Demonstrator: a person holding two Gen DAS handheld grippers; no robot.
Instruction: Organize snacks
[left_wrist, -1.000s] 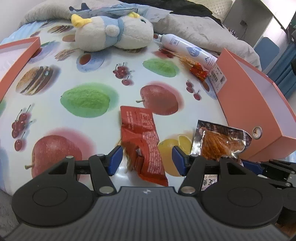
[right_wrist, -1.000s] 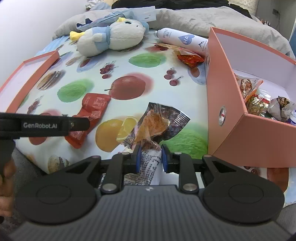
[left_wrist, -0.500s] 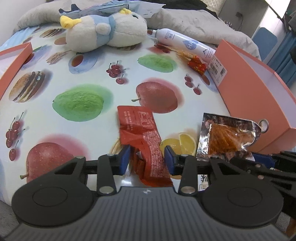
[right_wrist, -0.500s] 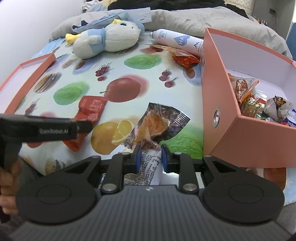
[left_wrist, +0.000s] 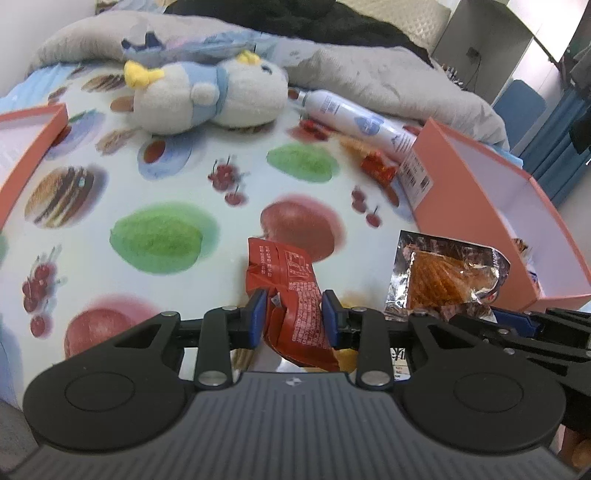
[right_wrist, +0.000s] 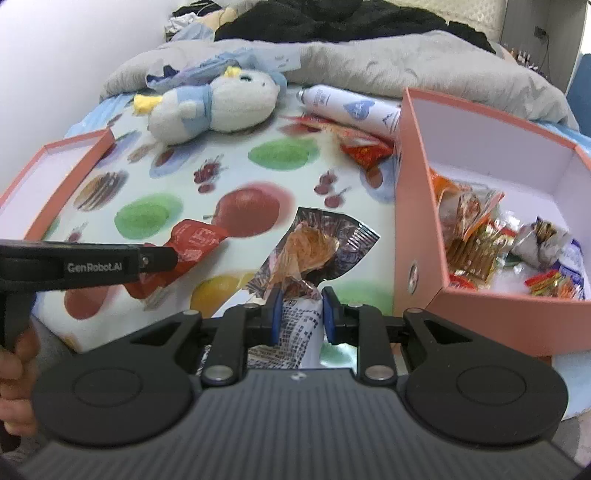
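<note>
The salmon-pink box (right_wrist: 417, 206) stands open on the fruit-print bed sheet (right_wrist: 162, 218), and it serves here as the landmark. Inside it, against the white lining, lies a loose heap of small wrapped snacks (right_wrist: 491, 243): orange and gold packets toward the wall nearest the sheet's middle, a crumpled silver wrapper and some red ones farther in. Just outside that wall, the right gripper (right_wrist: 298, 317) has its fingers clamped on the printed tail of a clear-and-silver snack packet (right_wrist: 314, 247), whose orange contents show through the film. Farther from the box, the left gripper (left_wrist: 293, 319) has just been closing its fingers, which now press on both sides of a red snack packet (left_wrist: 291, 284); its upper end sticks out beyond the blue pads (left_wrist: 256, 320). Behind the box's far corner lie another small red wrapper (right_wrist: 364, 153) and a white spray bottle (right_wrist: 351, 107) on its side. Well away from the box, across the sheet, a shallow salmon-pink lid (right_wrist: 48, 184) lies with its white inside up, nothing visible in it. A plush toy (right_wrist: 214, 107) lies beyond, near a grey blanket (right_wrist: 406, 62).
</note>
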